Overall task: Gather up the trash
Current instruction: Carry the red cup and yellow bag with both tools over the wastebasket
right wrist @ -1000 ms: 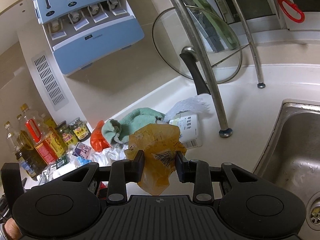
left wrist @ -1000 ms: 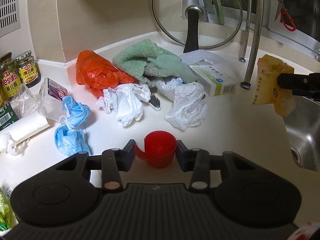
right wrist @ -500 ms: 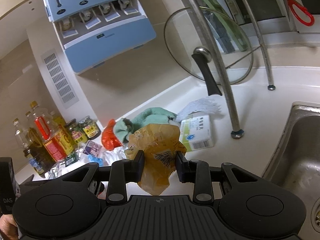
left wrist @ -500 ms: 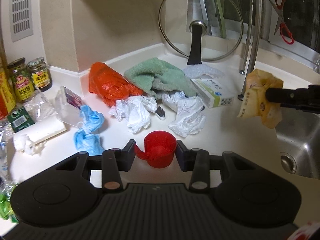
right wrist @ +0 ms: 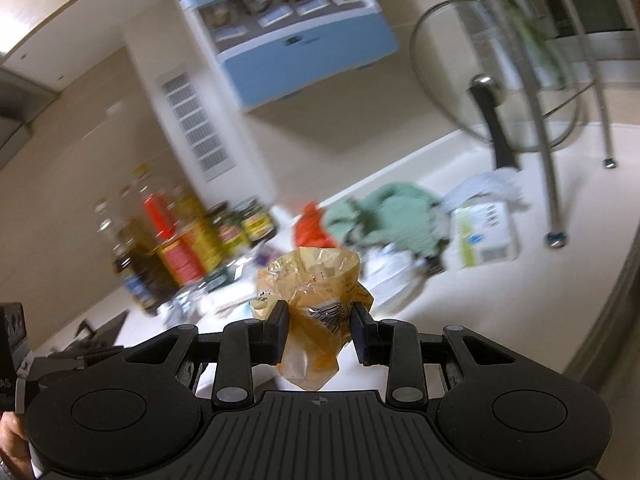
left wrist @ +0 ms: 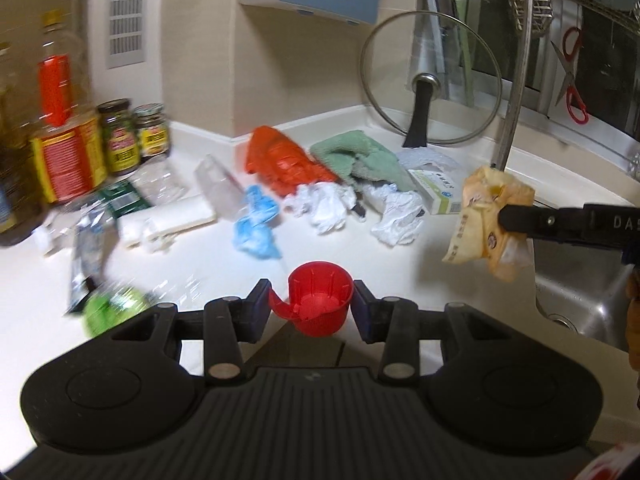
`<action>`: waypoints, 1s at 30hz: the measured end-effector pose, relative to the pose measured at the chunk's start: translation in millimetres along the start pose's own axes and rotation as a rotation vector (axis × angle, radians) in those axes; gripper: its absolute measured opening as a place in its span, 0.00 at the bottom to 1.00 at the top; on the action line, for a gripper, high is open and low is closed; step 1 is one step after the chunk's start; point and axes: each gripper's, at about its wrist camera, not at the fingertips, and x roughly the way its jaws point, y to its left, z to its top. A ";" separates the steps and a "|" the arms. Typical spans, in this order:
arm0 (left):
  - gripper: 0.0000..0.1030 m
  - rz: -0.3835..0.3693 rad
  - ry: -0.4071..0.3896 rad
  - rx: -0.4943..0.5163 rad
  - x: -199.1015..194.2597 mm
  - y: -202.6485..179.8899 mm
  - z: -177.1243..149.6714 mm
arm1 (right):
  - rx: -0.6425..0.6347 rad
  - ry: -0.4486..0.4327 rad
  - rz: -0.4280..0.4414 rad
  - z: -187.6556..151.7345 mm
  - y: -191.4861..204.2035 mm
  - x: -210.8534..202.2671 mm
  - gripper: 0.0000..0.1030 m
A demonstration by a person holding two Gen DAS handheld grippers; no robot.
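My left gripper (left wrist: 312,309) is clamped on a small red plastic cup (left wrist: 318,304), held clear above the white surface (left wrist: 400,264). My right gripper (right wrist: 320,330) pinches a crumpled yellow snack wrapper (right wrist: 316,300) (also airborne, beside the sink (left wrist: 580,300)). Tissues (left wrist: 320,204), blue face mask (left wrist: 256,224), orange bag (left wrist: 280,160) lie on the surface behind.

Against the back wall we see a round glass pan lid (left wrist: 430,84) with a black handle, standing on edge on the white countertop (left wrist: 180,264). Red-handled scissors (left wrist: 570,76) hang at the window. At left stand two dark glass jars with yellow labels (left wrist: 134,136) beside a large oil bottle (left wrist: 60,120). A blue wall-mounted dispenser (right wrist: 296,28) hangs above; a steel sink (left wrist: 580,300) lies at right.
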 end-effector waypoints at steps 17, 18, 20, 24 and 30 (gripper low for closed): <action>0.38 0.094 0.143 -0.114 -54.1 41.2 -95.6 | -0.205 0.280 0.134 -92.4 84.1 26.8 0.32; 0.38 0.098 0.156 -0.120 -53.0 42.9 -102.9 | -0.207 0.300 0.129 -98.7 84.2 30.7 0.32; 0.38 0.100 0.190 -0.135 -48.4 46.4 -116.6 | -0.216 0.342 0.114 -113.8 83.6 38.7 0.32; 0.38 0.105 0.231 -0.161 -36.9 52.2 -143.5 | -0.215 0.428 0.071 -143.0 73.5 57.2 0.32; 0.38 0.099 0.285 -0.190 -12.4 58.8 -179.1 | -0.228 0.520 0.018 -182.9 55.0 82.7 0.32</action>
